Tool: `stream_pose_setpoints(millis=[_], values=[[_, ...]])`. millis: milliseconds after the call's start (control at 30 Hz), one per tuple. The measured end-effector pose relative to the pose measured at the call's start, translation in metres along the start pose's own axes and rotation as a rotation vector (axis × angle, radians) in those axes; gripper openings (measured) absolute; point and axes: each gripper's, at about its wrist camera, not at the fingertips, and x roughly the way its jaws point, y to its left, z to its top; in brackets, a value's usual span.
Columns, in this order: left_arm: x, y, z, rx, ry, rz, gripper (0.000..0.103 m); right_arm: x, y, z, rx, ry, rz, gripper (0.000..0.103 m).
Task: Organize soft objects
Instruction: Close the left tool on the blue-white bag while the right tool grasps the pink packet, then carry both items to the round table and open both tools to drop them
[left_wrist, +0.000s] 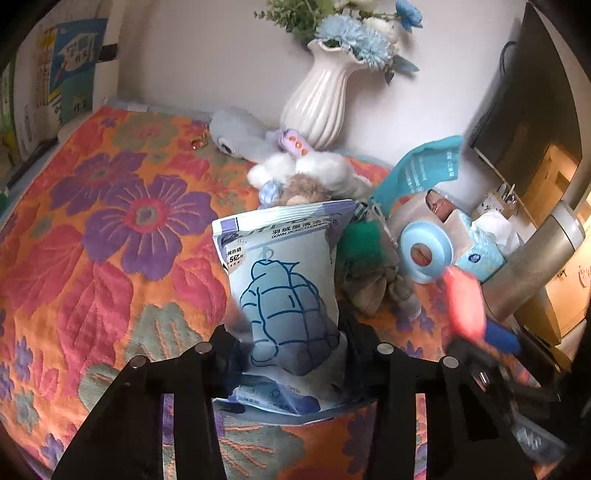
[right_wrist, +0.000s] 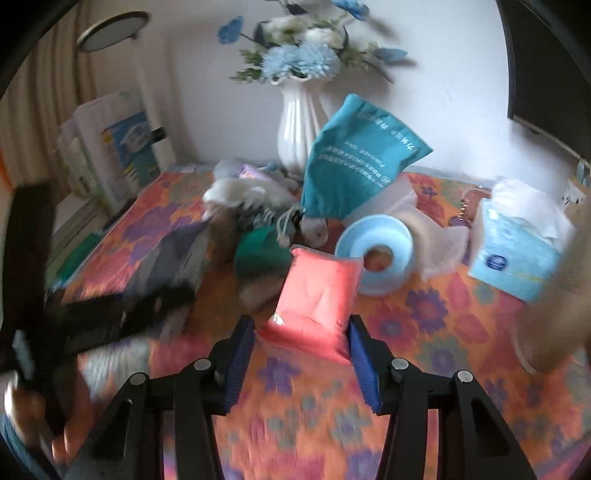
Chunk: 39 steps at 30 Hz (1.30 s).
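Reading "DOWN JACKET" on wipes pkt (left_wrist: 284, 291).

the blanket (left_wrist: 110, 229) is orange with big purple and red flowers. the wipes pack (left_wrist: 284, 288) is light blue with a dark blue jacket drawing. the soft pack (right_wrist: 317, 299) is pink. the vase (left_wrist: 321, 99) is white. the bag (right_wrist: 354, 155) is teal.

Pale wall (left_wrist: 207, 55) behind; floral orange cloth (left_wrist: 92, 258) over the surface; beige curtain (right_wrist: 40, 85) at left; soft daylight
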Motion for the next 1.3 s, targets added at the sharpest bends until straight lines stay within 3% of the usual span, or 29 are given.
stream_pose_setpoints(millis=[133,333,467,633,667,733,767,833,900,1033,1300], values=[[-0.005,-0.003,0.000,0.016,-0.033,-0.007,0.041,-0.017,-0.004,-0.017,-0.067,0.024,-0.020,0.050],[-0.005,-0.002,0.001,0.018,-0.028,-0.023,0.041,0.014,-0.023,-0.026,0.030,0.159,0.030,0.054],[-0.009,-0.001,-0.001,0.015,-0.043,-0.048,0.041,0.008,-0.025,-0.025,0.076,0.159,0.077,0.086],[-0.010,-0.005,0.000,0.024,-0.050,-0.054,0.041,0.004,-0.035,-0.030,0.222,0.156,0.116,0.088],[-0.010,-0.005,-0.001,0.027,-0.049,-0.053,0.041,0.005,-0.033,-0.027,0.237,0.154,0.108,0.088],[-0.010,-0.007,-0.001,0.033,-0.051,-0.046,0.041,0.010,-0.027,-0.023,0.218,0.159,0.079,0.068],[-0.011,-0.007,-0.001,0.037,-0.054,-0.042,0.041,0.013,-0.021,-0.020,0.179,0.166,0.022,0.052],[-0.013,-0.009,-0.002,0.047,-0.066,-0.034,0.041,0.017,-0.011,-0.017,0.131,0.148,-0.049,0.051],[-0.020,-0.016,-0.005,0.070,-0.080,-0.037,0.041,0.014,-0.010,-0.020,0.124,0.137,-0.055,0.047],[-0.042,-0.040,-0.017,0.122,-0.093,-0.097,0.041,-0.022,-0.021,-0.024,0.115,0.056,0.018,0.047],[-0.062,-0.150,-0.032,0.324,-0.081,-0.260,0.041,-0.121,-0.076,-0.041,0.138,-0.100,-0.057,0.047]])
